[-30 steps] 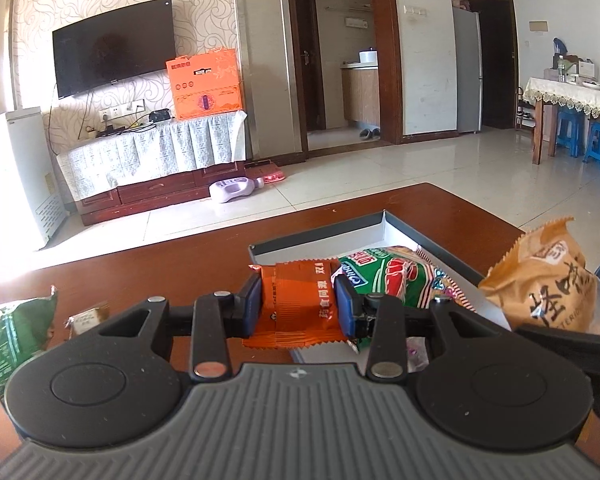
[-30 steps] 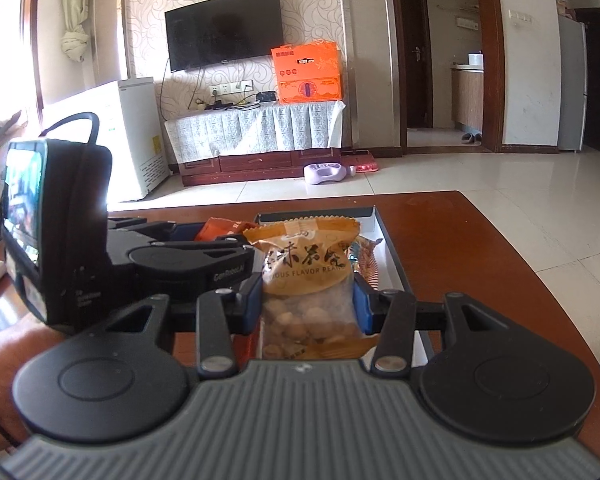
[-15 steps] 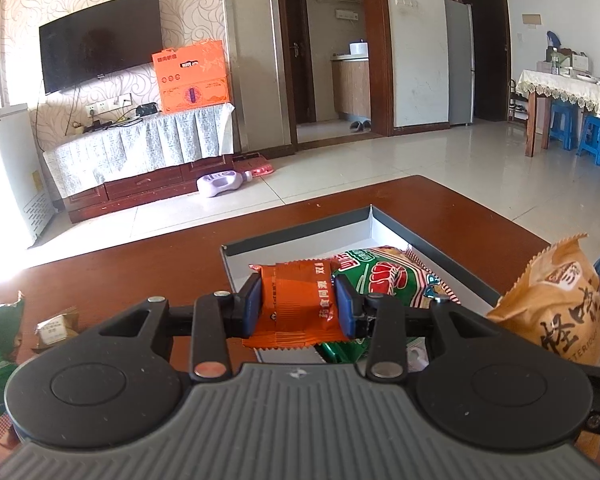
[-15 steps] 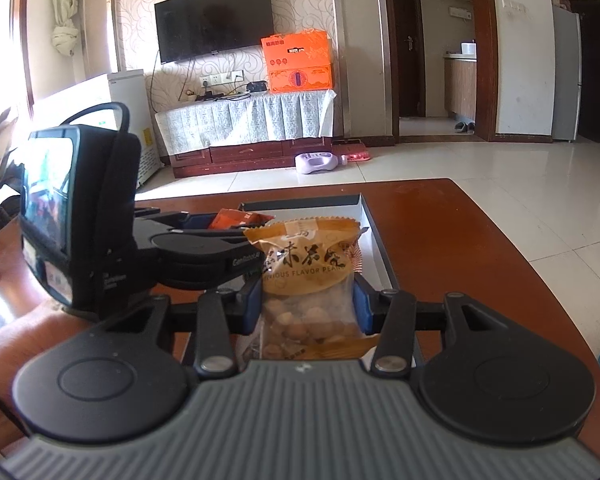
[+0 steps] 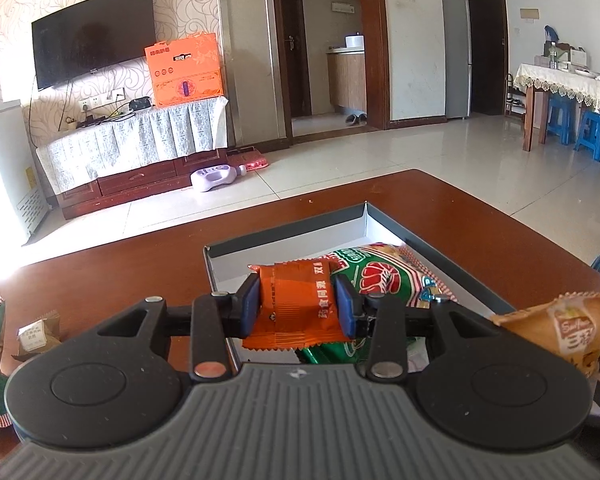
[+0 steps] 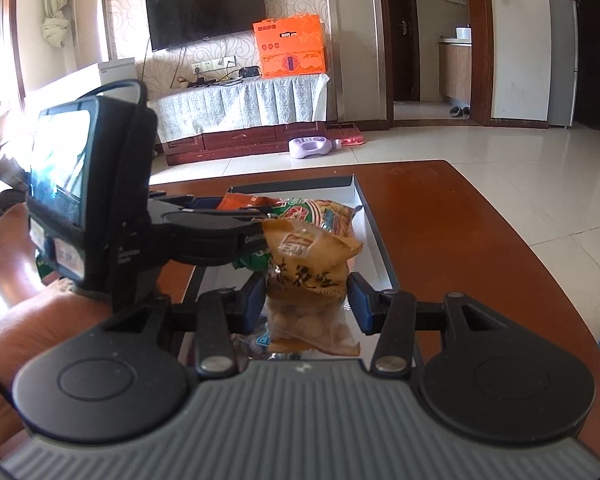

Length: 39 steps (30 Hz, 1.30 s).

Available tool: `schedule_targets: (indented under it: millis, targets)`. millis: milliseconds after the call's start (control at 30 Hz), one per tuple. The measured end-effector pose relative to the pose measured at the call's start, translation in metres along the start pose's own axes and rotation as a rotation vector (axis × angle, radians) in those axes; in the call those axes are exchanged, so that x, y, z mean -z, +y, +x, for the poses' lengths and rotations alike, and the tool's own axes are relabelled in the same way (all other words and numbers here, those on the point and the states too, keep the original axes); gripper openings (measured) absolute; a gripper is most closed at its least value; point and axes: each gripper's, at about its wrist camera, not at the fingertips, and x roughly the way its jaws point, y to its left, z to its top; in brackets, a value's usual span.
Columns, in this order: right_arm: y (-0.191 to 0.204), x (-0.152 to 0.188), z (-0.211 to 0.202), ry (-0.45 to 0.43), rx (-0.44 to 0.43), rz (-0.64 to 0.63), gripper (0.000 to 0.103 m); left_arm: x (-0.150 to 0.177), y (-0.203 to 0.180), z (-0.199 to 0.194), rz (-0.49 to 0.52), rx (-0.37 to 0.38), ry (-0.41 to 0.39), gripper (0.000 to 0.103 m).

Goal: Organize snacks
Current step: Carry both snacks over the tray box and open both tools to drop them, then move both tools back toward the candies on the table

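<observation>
Two grippers clenched snacks over tray (image 5: 452, 256): left gripper (image 5: 297, 305) held orange packet (image 5: 292, 304), right gripper (image 6: 308, 300) peanut bag (image 6: 310, 276). Green packet (image 5: 380, 276) lay inside.

— What stands along the far wall?

— A dark television (image 5: 94, 50) hangs on swirl-patterned wallpaper (image 5: 180, 4). Under it runs a low wooden cabinet (image 5: 140, 178) draped with a pale cloth, an orange box (image 5: 185, 68) at its right end. A white appliance (image 5: 0, 168) sits at the far left.

— And the floor?

— Pale glossy tiles (image 5: 420, 156), with a lilac bottle (image 5: 214, 178) lying near the cabinet.

— To the right?

— An open doorway (image 5: 324, 48) in dark wood trim, a grey fridge (image 5: 456, 56), then a dining table (image 5: 568, 80) under a lace cloth with blue stools (image 5: 592, 134). Bright daylight comes in at the left, by a tied-back curtain (image 6: 54, 4).
</observation>
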Motion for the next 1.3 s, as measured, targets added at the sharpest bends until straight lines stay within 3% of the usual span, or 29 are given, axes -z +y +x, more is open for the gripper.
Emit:
schedule_targets:
  millis: [100, 233, 333, 600, 733, 1067, 1233, 1300]
  targets:
    - [-0.001, 0.001, 0.003, 0.006, 0.001, -0.007, 0.048, -0.002, 0.001, 0.002, 0.001, 0.005, 0.0, 0.047]
    - [-0.001, 0.003, 0.005, 0.004, -0.001, -0.018, 0.048, -0.003, 0.001, -0.002, 0.011, 0.003, -0.02, 0.069]
    - [0.003, 0.002, 0.006, 0.003, -0.002, -0.035, 0.048, -0.005, 0.0, -0.009, 0.028, -0.002, -0.043, 0.072]
    - [0.004, 0.007, 0.008, 0.019, -0.014, -0.055, 0.047, -0.004, 0.003, -0.014, 0.021, 0.012, -0.044, 0.073]
    - [0.003, 0.004, 0.002, -0.026, -0.013, -0.05, 0.047, -0.005, 0.008, -0.014, 0.016, 0.013, -0.042, 0.073]
    - [0.002, 0.009, 0.008, 0.004, 0.009, -0.051, 0.047, 0.002, 0.0, -0.012, 0.042, 0.019, -0.019, 0.073]
    - [0.0, 0.012, 0.014, 0.04, 0.026, -0.048, 0.047, 0.012, -0.006, -0.007, 0.03, 0.104, 0.04, 0.073]
    - [0.001, 0.013, 0.016, 0.057, 0.038, -0.053, 0.047, 0.015, -0.01, -0.013, 0.046, 0.124, 0.024, 0.072]
